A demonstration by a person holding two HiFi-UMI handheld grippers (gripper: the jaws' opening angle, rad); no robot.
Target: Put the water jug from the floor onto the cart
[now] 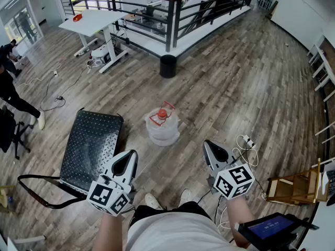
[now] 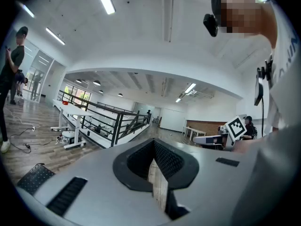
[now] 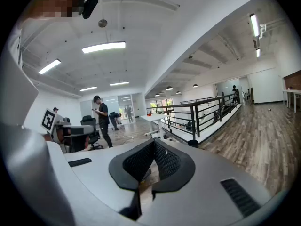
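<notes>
The clear water jug [image 1: 162, 125] with a red cap stands upright on the wooden floor [image 1: 235, 88], near the right edge of the cart [image 1: 90, 143] but not touching it; the cart's black studded deck lies low at the left, its handle toward the person. The left claw [image 1: 127, 161] hovers level over the cart's near right corner, jaws closed on nothing; the right claw [image 1: 210, 149], tipped slightly downward, hangs right of the jug and well short of it, its jaws likewise pressed together and empty.
</notes>
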